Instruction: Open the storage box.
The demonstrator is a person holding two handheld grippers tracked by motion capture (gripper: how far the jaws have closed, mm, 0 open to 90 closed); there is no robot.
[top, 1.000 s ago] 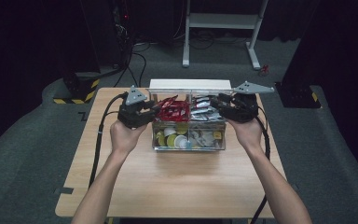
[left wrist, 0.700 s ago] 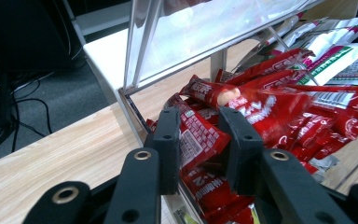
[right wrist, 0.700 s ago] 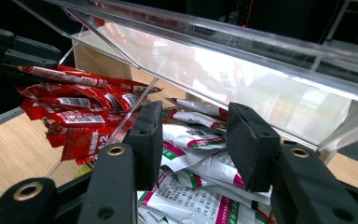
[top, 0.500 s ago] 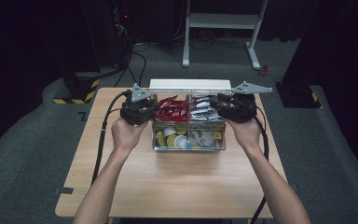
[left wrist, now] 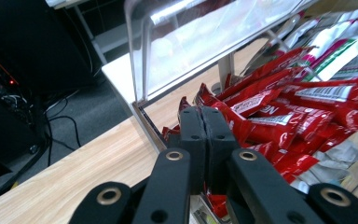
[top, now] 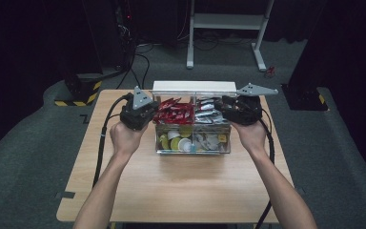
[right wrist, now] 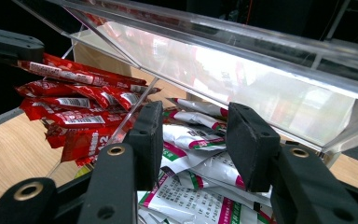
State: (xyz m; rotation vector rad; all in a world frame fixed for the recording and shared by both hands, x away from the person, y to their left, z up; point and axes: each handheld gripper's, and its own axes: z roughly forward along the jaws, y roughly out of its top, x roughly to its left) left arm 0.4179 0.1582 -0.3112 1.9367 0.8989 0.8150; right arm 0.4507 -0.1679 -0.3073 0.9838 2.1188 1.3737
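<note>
A: High view first. Where are we at?
B: Early. Clear box [top: 193, 150] sits mid-table [top: 181, 191], lid [top: 193, 87] stood up at the far side. So opening is done, and nothing lies out on the wood yet.
A: Grippers?
B: Left gripper [top: 156, 113] is at the far-left compartment, over the red pile [top: 174, 110]. Right gripper [top: 222, 110] is at the far-right one, over the white sachets [top: 207, 112]. Near compartments hold round cups etc., untouched.
A: Left gripper view?
B: Jaws have just been closing and now meet. A red sachet [left wrist: 203, 93] pokes up right at the tips. Looks pinched by its end, tho the seam hides the contact. It's in its compartment, on top of the pile, not lifted clear.
A: Right gripper view?
B: Jaws stand a bit apart, nothing pressed btw the pads. White sachets [right wrist: 186, 140] lie behind and below them. Far left in that view, the red sachet [right wrist: 84, 74] runs out from the other gripper, above the rest of the pile.
A: So what's left?
B: I'd say the grasp is made. Lift-out, placing and any lid closing are all to do.
</note>
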